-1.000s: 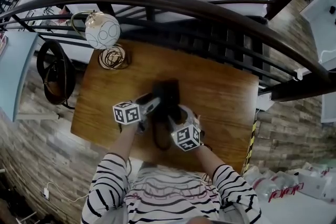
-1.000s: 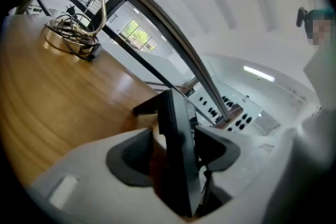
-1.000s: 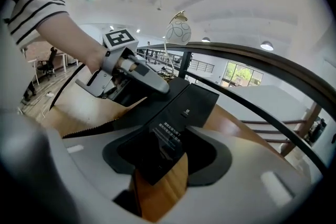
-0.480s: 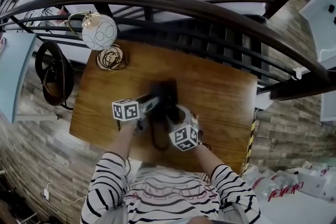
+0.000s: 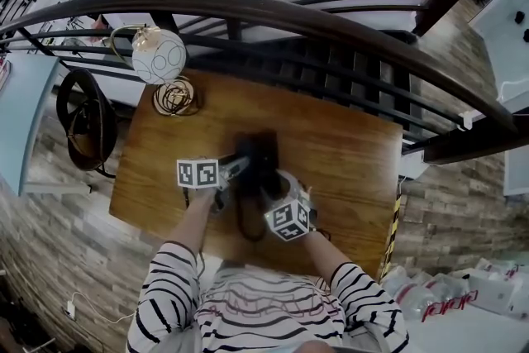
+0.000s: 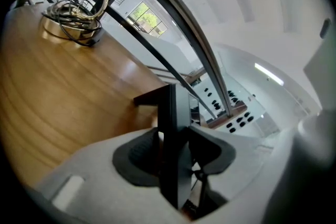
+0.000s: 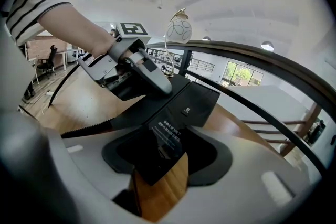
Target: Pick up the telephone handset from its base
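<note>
A black telephone lies in the middle of a wooden table. My left gripper reaches in from the phone's left side. In the left gripper view its jaws are closing, with the black handset standing edge-on between them and filling the gap between the pads. The right gripper view shows one white finger of the left gripper lying over the handset. My right gripper is at the phone's near end; its jaws are shut on the black base, whose printed label shows between them.
A white globe lamp with a wire-coil foot stands at the table's far left corner. A dark curved railing runs just behind the table. A black round chair sits off the left edge. A coiled cord hangs near the handset.
The left gripper has rolled slightly and its jaws have drawn in around the handset. The right gripper and the phone have stayed where they were.
</note>
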Action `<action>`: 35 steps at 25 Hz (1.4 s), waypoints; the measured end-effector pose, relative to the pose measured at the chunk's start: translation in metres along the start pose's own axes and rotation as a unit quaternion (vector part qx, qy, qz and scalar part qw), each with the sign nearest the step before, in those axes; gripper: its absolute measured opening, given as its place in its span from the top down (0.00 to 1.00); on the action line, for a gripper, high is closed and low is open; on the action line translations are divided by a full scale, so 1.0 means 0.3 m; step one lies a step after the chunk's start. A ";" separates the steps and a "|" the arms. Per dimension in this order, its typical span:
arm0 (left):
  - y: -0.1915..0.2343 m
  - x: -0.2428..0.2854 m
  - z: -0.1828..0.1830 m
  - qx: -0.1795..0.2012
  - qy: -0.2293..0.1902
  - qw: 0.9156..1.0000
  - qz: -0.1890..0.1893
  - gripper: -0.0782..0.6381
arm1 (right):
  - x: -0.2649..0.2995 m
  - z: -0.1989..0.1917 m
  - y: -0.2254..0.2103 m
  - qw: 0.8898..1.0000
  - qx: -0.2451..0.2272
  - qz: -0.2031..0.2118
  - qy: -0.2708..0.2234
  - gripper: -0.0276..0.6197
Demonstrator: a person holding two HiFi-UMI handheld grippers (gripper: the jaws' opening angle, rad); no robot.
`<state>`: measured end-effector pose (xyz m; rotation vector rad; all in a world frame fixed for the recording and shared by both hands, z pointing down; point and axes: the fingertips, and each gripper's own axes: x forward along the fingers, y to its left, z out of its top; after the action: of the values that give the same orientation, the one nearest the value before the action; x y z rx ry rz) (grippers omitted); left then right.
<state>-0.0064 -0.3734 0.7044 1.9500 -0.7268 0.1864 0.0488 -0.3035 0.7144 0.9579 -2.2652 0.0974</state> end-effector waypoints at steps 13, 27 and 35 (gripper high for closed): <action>0.000 -0.023 -0.006 -0.012 0.000 1.000 0.014 0.69 | -0.001 0.004 0.000 1.000 0.006 0.000 0.000 0.63; -0.006 -0.055 -0.017 -0.018 -0.002 1.000 0.011 0.76 | -0.001 0.003 0.003 1.000 0.009 -0.001 0.003 0.63; -0.033 -0.068 -0.019 -0.003 0.002 1.000 -0.005 0.78 | -0.002 0.006 0.002 1.000 0.012 -0.001 0.004 0.63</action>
<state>-0.0164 -0.3571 0.6909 1.9473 -0.7144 0.1812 0.0477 -0.3034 0.7127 0.9706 -2.2603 0.1264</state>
